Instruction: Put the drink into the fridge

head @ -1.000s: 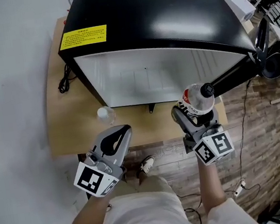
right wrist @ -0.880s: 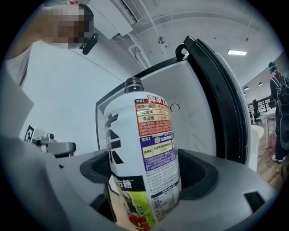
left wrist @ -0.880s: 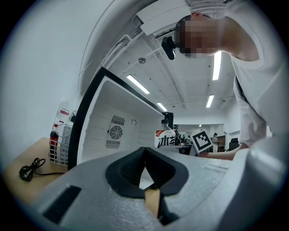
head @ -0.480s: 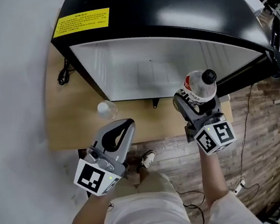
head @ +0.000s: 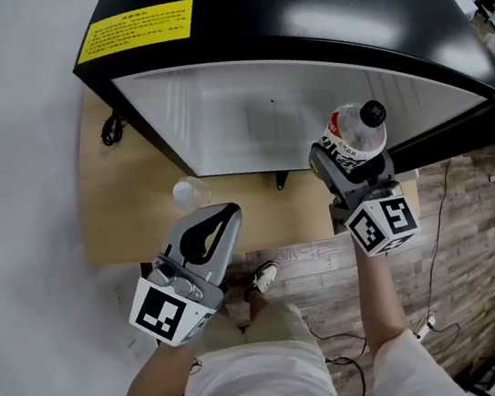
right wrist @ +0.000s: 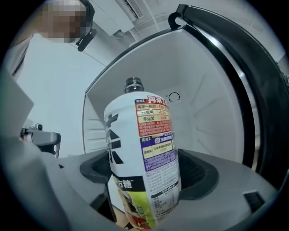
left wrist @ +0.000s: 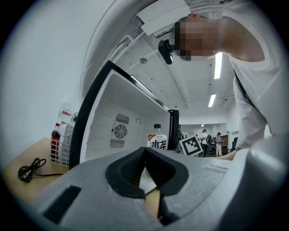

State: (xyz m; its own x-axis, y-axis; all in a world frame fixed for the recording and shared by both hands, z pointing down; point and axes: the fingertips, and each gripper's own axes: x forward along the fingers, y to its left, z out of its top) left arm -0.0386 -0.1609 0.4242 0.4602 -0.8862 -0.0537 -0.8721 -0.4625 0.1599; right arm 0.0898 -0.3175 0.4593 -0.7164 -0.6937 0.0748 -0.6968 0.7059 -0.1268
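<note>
Directly ahead of your right gripper (head: 348, 168), the black fridge with white interior (head: 237, 125) stands open. Its jaws are clamped on the upright white-labelled plastic drink bottle (head: 357, 133), black cap up. Your left gripper (head: 215, 222), pinched closed and empty, hangs farther back.

**Pale wooden tabletop under the fridge**

The light wooden tabletop (head: 109, 227) carries the black fridge (head: 293, 10), which takes up most of its back and right. A coiled black cable (head: 110, 130) lies on the bare wood at the left, beside the fridge's corner. A small clear container (head: 187, 192) stands alone near the front edge. In the left gripper view a white wire basket (left wrist: 61, 146) stands beside the fridge, beyond the cable
</note>
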